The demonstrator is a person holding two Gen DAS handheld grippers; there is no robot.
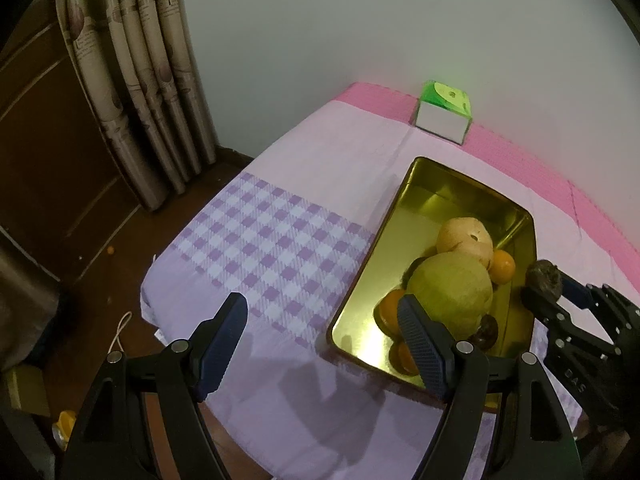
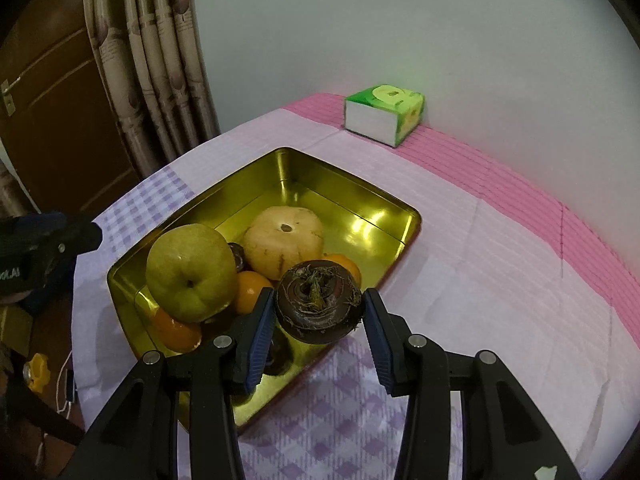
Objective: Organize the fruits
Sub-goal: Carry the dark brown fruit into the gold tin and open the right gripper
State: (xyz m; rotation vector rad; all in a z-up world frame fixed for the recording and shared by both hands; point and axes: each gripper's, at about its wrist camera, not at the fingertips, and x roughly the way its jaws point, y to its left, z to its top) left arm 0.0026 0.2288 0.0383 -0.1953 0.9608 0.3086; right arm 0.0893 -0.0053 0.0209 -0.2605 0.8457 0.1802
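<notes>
A gold metal tin (image 2: 360, 188) (image 1: 416, 176) lies on the cloth-covered table. In it are a green apple (image 2: 190, 270) (image 1: 450, 288), a pale yellow round fruit (image 2: 282, 238) (image 1: 464, 238), several oranges (image 2: 250, 290) (image 1: 502, 266) and dark round fruits. My right gripper (image 2: 320, 312) is shut on a dark brown water chestnut (image 2: 318, 304) and holds it over the tin's near right rim; it also shows in the left wrist view (image 1: 544, 276). My left gripper (image 1: 324, 316) is open and empty, above the cloth at the tin's left corner.
A green and white tissue box (image 2: 384, 118) (image 1: 442, 114) stands at the back by the wall. Curtains (image 1: 132, 80) and a wooden door (image 2: 48, 92) are to the left. The table's left edge drops to a dark floor (image 1: 100, 240) with small items.
</notes>
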